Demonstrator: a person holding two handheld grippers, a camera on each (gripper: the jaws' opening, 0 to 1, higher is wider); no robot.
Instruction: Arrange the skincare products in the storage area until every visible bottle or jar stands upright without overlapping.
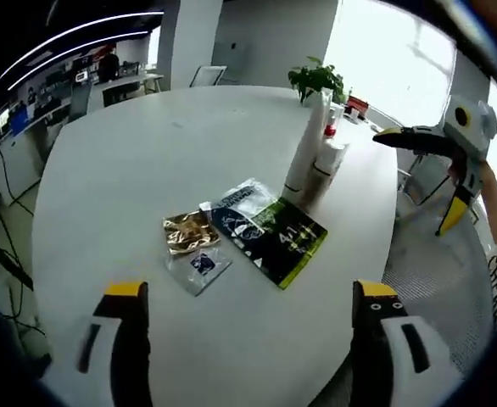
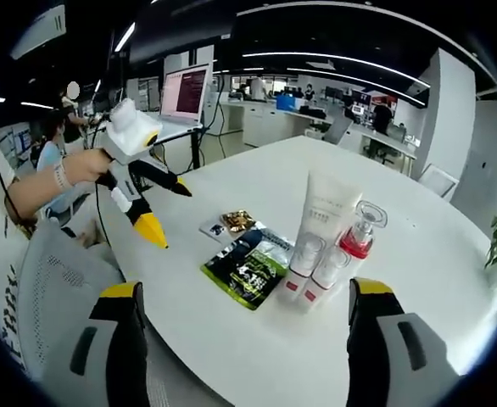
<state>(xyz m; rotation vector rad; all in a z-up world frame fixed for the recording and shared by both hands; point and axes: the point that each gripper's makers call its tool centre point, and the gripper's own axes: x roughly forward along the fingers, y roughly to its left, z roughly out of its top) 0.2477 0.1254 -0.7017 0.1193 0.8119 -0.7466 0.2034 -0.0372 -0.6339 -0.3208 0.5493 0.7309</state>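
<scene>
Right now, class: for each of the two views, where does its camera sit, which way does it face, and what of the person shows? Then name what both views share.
Left gripper view: rides the left gripper, jaws apart, facing across the white table at the sachets and upright bottles; the right gripper enters in a hand.
Right gripper view: rides the right gripper, jaws apart, facing those bottles from the opposite side; the left gripper and a forearm show.
Shared: table, sachets, bottles.
</scene>
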